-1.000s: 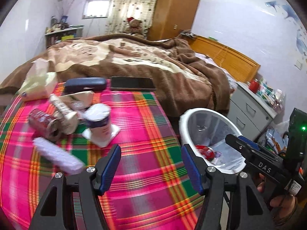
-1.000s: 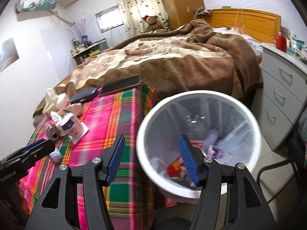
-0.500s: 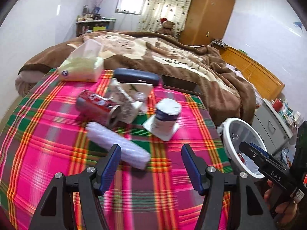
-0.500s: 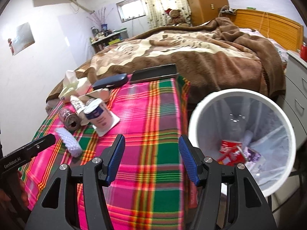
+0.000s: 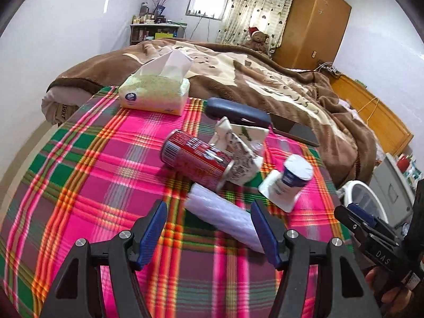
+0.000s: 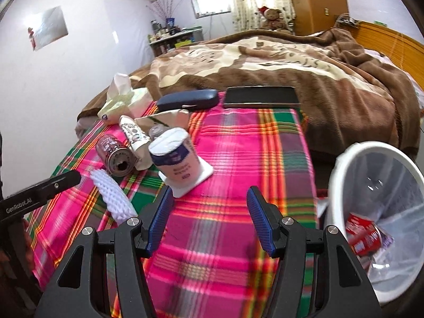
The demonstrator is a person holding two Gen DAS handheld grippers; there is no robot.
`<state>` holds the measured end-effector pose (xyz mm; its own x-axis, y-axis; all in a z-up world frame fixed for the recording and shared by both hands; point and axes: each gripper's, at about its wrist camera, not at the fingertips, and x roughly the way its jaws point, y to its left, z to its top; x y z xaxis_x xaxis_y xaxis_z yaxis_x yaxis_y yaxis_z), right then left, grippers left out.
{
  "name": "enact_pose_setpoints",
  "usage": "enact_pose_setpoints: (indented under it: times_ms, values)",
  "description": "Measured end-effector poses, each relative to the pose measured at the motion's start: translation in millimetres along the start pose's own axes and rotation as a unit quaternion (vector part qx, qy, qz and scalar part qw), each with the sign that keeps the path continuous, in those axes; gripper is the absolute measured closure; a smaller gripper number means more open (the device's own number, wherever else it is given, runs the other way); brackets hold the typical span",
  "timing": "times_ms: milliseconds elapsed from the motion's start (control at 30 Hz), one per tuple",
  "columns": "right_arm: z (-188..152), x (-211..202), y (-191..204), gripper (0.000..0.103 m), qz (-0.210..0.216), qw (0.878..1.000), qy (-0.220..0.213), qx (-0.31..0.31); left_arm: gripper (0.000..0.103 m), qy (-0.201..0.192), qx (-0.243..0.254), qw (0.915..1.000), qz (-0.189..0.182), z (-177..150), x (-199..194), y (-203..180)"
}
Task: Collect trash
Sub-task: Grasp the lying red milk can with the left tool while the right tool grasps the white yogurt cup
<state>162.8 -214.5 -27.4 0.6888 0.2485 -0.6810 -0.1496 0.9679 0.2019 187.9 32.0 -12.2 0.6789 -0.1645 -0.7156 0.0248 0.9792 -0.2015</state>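
Note:
Trash lies on a plaid tablecloth [image 5: 87,185]: a red can [image 5: 196,160] on its side, a white foam sleeve [image 5: 225,218], an upturned yogurt cup [image 5: 290,182] and a crumpled carton [image 5: 238,143]. My left gripper [image 5: 212,232] is open and empty, with the foam sleeve between its fingers. My right gripper [image 6: 209,220] is open and empty, just before the yogurt cup [image 6: 175,157]. The can [image 6: 115,155] and foam sleeve [image 6: 114,197] lie to its left. A white trash bin [image 6: 341,164] with a red can inside stands at the right.
A tissue pack [image 5: 155,94], a dark glasses case [image 5: 237,112] and a black tablet [image 6: 261,96] lie at the table's far side. A bed with a brown blanket [image 6: 291,63] lies beyond. Grey drawers [image 5: 397,180] stand past the bin.
Both grippers swung left from the bin toward the trash on the table. The left one has closed in on the foam sleeve. Both stayed open.

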Motion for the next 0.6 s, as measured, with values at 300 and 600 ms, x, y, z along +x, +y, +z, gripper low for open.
enact_pose_setpoints:
  times_ms: [300, 600]
  values:
    - [13.8, 27.3, 23.0, 0.039, 0.016, 0.999, 0.0, -0.049, 0.037, 0.026, 0.016, 0.9995, 0.002, 15.5, 33.1, 2.7]
    - [20.2, 43.0, 25.8, 0.038, 0.01, 0.998, 0.008, -0.057, 0.037, 0.064, 0.03, 0.9975, -0.001, 19.1, 65.9, 2.5]
